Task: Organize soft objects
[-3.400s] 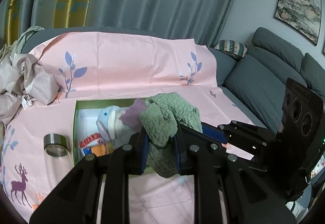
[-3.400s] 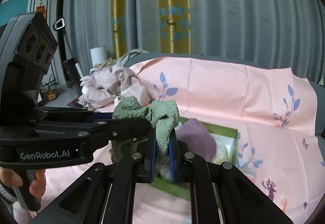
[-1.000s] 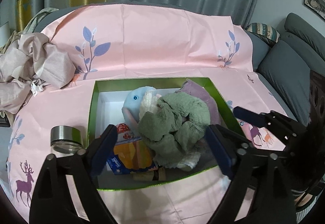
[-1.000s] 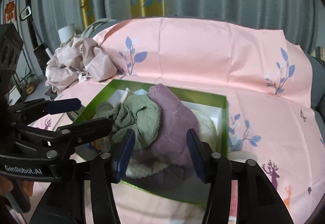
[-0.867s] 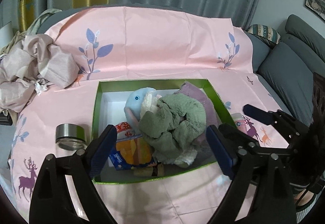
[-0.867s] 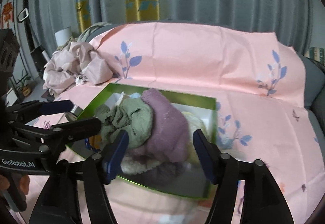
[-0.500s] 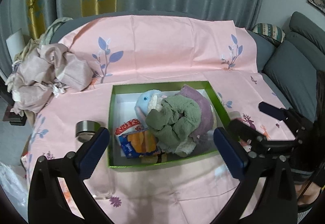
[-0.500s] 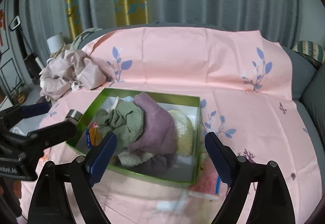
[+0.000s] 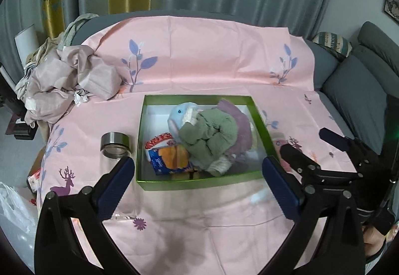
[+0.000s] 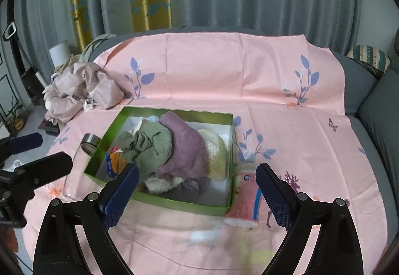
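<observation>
A green box (image 9: 199,185) sits on the pink sheet. In it lie a fuzzy green cloth (image 9: 212,135), a purple cloth (image 9: 242,130), a blue plush (image 9: 179,115) and snack packets (image 9: 169,157). The right wrist view shows the same box (image 10: 174,202), green cloth (image 10: 149,147) and purple cloth (image 10: 184,147), plus a cream soft item (image 10: 217,150). My left gripper (image 9: 196,167) hangs open above the box's near edge, holding nothing. My right gripper (image 10: 197,170) is also above the near edge; its jaws are opening with nothing pressed between them.
A glass jar (image 9: 116,145) with a steel lid stands left of the box. A pink cup (image 10: 245,197) lies on its side at the box's right front corner. Crumpled beige fabric (image 9: 67,85) is piled at the far left. Grey sofa cushions (image 9: 356,95) are at the right.
Both grippers let go of the green cloth, which now lies in the box. Both opened wide and drew back and up from the box.
</observation>
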The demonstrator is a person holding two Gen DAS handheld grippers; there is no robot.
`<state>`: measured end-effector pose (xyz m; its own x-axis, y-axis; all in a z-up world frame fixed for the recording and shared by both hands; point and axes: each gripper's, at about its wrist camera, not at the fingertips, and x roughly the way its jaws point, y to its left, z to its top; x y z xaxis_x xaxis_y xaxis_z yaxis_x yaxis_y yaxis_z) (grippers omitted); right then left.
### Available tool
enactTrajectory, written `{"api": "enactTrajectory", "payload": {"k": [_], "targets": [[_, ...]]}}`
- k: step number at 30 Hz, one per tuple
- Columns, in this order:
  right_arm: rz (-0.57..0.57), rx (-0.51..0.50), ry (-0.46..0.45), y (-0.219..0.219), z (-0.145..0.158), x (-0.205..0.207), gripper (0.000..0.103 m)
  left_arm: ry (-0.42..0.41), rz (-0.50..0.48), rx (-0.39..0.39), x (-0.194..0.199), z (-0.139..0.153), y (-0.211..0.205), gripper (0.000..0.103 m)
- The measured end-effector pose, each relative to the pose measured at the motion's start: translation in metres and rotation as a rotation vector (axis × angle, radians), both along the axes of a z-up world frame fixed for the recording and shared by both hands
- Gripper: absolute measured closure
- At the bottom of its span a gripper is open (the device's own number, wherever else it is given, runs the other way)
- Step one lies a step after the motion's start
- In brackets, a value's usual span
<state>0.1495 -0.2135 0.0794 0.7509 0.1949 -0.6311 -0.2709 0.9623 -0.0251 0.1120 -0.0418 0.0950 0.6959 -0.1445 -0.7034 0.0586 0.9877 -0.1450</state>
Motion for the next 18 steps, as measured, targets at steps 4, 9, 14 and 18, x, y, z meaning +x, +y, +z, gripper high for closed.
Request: {"api": "enactTrajectory", "payload": {"k": [4,9,14,18], "targets": [[0.005,-0.003,0.002,0.0,0.002,-0.006,0.008,0.029,0.053,0.018,-0.001,0.001,0.001,0.001],[0.001,-0.006,0.015,-0.003,0.001,-0.009,0.008,0.083,0.069,-0.002,0.004,-0.006,0.006,0.001],[-0.008,-0.004,0.02,-0.006,0.001,-0.008,0.008,0.131,0.073,0.027,0.009,-0.011,0.004,0.001],[-0.007,-0.006,0.02,-0.006,0.0,-0.008,0.008,0.134,0.064,0.041,0.011,-0.013,0.002,0.001]]}}
